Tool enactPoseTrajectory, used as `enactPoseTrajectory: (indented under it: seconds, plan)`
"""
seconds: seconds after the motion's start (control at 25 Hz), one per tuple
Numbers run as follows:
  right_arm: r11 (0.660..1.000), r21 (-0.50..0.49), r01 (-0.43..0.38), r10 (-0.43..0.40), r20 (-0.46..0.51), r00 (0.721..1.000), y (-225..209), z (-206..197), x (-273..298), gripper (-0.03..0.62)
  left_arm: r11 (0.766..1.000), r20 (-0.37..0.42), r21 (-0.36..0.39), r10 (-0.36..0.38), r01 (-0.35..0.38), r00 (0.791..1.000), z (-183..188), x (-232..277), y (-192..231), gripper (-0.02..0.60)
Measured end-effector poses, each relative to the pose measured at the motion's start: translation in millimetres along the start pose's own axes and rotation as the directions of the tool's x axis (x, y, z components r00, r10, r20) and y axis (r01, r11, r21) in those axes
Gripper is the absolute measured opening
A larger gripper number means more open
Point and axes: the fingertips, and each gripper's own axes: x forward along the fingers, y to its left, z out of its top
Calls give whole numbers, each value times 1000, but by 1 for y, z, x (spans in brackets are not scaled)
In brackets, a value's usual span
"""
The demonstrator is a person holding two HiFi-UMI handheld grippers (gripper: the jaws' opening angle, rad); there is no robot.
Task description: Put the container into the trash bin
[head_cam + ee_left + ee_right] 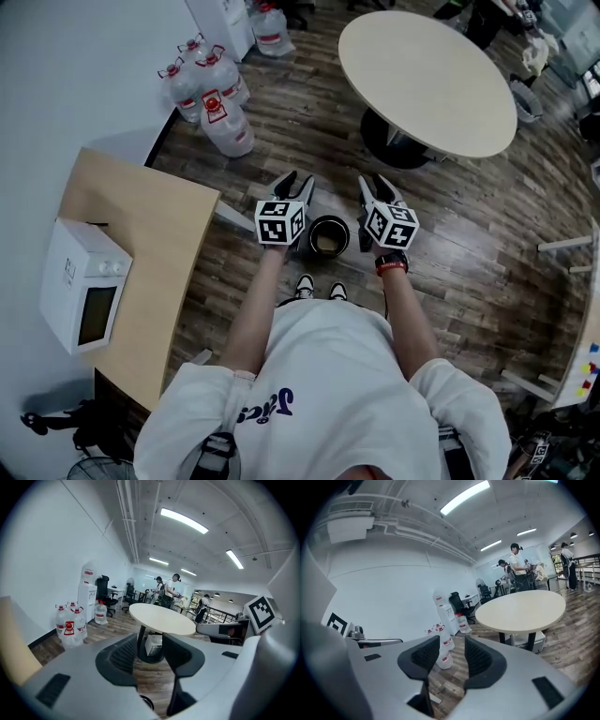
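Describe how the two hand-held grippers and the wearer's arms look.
Both the left hand-held gripper and right hand-held gripper have light grey bodies, black ribbed pads, and a white cube with black square markers. The person wears a white short-sleeved T-shirt with dark lettering and a red-and-black wristband on the right wrist.

right gripper (452,656): jaws apart | beyond: water bottles (445,642) by white wall (393,597), round table (520,610)
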Motion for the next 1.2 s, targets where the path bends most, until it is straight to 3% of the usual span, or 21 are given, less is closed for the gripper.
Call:
enactPoseTrajectory:
  seconds: [0.32, 0.56, 0.72, 1.2]
  plan:
    - [998, -70, 10, -3, 99, 995, 13, 52, -12, 135, 998, 64, 59, -25, 21, 998, 48, -3, -16, 137]
    - [993, -116, 23, -7, 139, 990, 17, 77, -22, 102, 996, 135, 88, -9, -3, 991, 78, -7, -25, 91]
    - [993, -115, 32, -11, 174, 985, 18, 88, -31, 77, 990, 157, 143, -10, -12, 988, 88, -13, -33, 73]
    - [993, -105, 62, -39, 215, 976, 15, 97, -45, 15, 982, 221, 181, 20, -61, 975, 100, -30, -36, 28]
